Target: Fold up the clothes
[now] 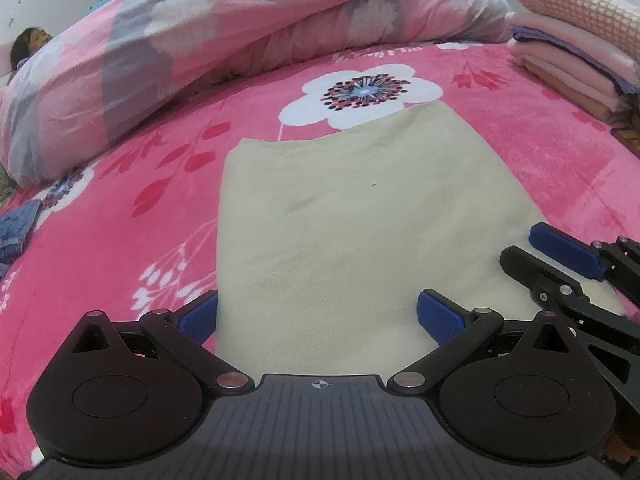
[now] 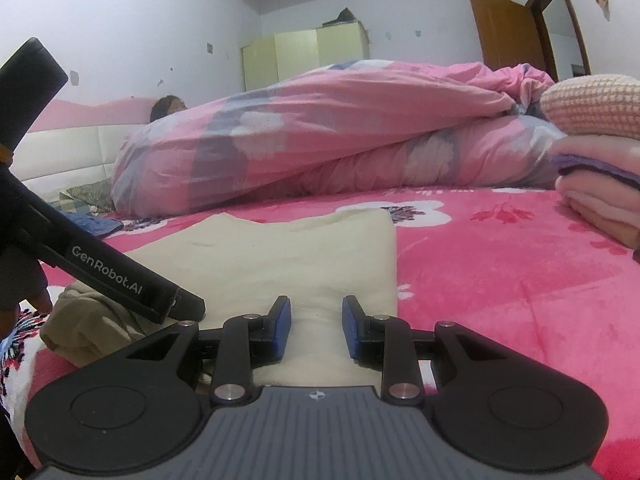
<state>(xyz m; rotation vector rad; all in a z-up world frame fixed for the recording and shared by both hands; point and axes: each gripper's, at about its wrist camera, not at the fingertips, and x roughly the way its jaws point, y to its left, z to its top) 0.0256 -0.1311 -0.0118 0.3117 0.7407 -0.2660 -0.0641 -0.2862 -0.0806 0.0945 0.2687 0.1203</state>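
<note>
Cream cloth (image 1: 352, 216), a garment already doubled into a long rectangle, lies flat on the pink flowered bed (image 1: 552, 152), its near end under both tools and its far end reaching the white flower. It looks like soft knit of middling thickness: light, limp, not slippery on the fleecy bed cover, likely to sag and slide apart in layers if lifted by one point. The left gripper (image 1: 318, 316) hovers over the near edge with fingers spread wide, one blue pad off the cloth's left side and the other above it, gripping nothing. The right gripper (image 2: 316, 330) sits low at the near right part, fingers partly spread with a ridge of cloth between them; whether the pads press it I cannot tell. The best hold, I judge, is at the two near corners, pinching all layers together, then carrying them toward the far edge. A quilt (image 1: 240, 32) lies far left, a folded stack (image 1: 572, 68) far right.
</note>
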